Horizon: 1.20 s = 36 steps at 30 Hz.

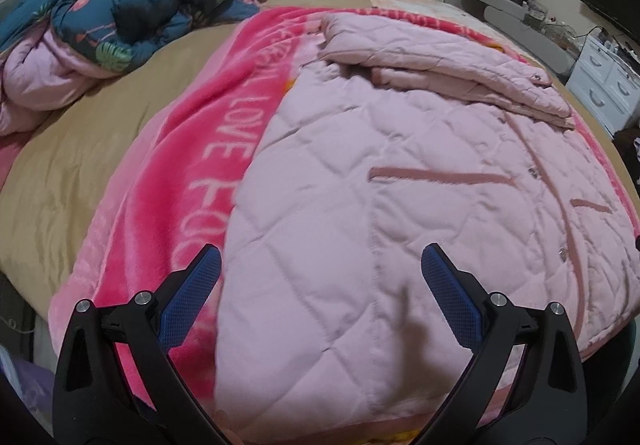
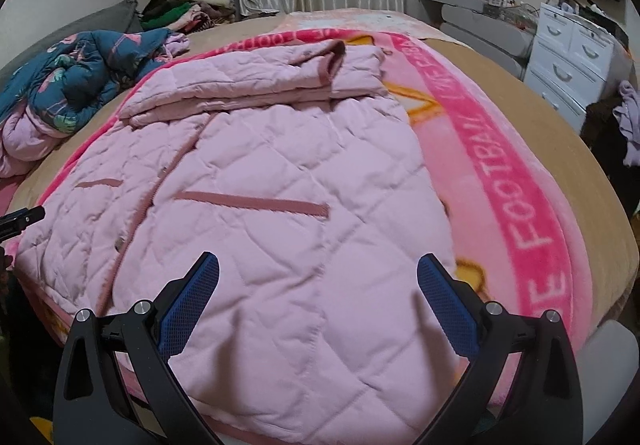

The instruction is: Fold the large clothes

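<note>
In the left wrist view, your left claw (image 1: 321, 265) hangs wide open over the near hem of the coat (image 1: 380, 205), its blue pads (image 1: 190, 301) well apart and holding nothing. The coat lies flat on the pink blanket (image 1: 208, 149) on the bed (image 1: 80, 133), front up, with the pocket trim and snaps showing. At its far end the sleeves (image 1: 440, 57) are laid across the chest in a stacked band, so the sleeve fold looks done and the lengthwise fold of the body is likely the step in hand. A blue quilt (image 1: 132, 9) sits bunched well apart at the far left of the bed. In the right wrist view, your right claw (image 2: 319, 267) is likewise fully spread and empty, poised above the near part of the coat (image 2: 280, 185) toward its right edge, with the blanket (image 2: 520, 185) bare just beside it. The tip of the other claw shows at the left edge of this view, near the coat's left hem. Your next move calls for lowering each claw to a hem corner, one at either side, and pinching through the full padded thickness, since the quilted cloth looks bulky and could slip. Then carry the hem up and over toward the sleeves (image 2: 260, 85), keeping both sides level so the fold lands square.
</note>
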Each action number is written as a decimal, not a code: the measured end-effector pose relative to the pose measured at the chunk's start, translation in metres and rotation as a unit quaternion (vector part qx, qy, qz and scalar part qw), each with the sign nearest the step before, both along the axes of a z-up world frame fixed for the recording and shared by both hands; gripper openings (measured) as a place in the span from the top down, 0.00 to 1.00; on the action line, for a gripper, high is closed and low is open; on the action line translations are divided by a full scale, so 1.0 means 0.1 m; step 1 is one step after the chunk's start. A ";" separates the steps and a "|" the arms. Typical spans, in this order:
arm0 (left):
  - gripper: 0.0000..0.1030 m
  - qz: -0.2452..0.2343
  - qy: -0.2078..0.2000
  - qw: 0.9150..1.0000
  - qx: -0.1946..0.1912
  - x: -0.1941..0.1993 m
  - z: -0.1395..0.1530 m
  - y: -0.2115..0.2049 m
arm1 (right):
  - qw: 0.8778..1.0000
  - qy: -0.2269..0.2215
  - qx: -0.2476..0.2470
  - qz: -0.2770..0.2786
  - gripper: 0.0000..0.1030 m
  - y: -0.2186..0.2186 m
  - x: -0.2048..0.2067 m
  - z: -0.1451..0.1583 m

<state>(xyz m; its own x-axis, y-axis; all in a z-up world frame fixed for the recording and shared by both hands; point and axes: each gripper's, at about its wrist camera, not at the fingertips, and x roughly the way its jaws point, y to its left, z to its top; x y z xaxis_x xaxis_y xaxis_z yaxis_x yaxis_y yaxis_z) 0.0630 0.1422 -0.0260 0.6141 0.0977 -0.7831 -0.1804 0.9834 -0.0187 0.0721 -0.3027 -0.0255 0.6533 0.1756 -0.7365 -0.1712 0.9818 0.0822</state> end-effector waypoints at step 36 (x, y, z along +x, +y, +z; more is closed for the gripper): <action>0.33 -0.019 0.042 0.994 -0.103 -0.30 -0.32 0.00 | 0.993 0.103 0.043 0.028 0.04 -0.46 -0.45 -0.43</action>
<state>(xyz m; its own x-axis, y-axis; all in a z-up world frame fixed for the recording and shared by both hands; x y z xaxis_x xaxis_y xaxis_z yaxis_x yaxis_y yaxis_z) 0.0325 0.1424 -0.0579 0.5461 -0.0927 -0.8326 -0.1522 0.9663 -0.2075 0.0274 -0.3489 -0.0686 0.4771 0.2757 -0.8344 -0.1969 0.9589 0.2043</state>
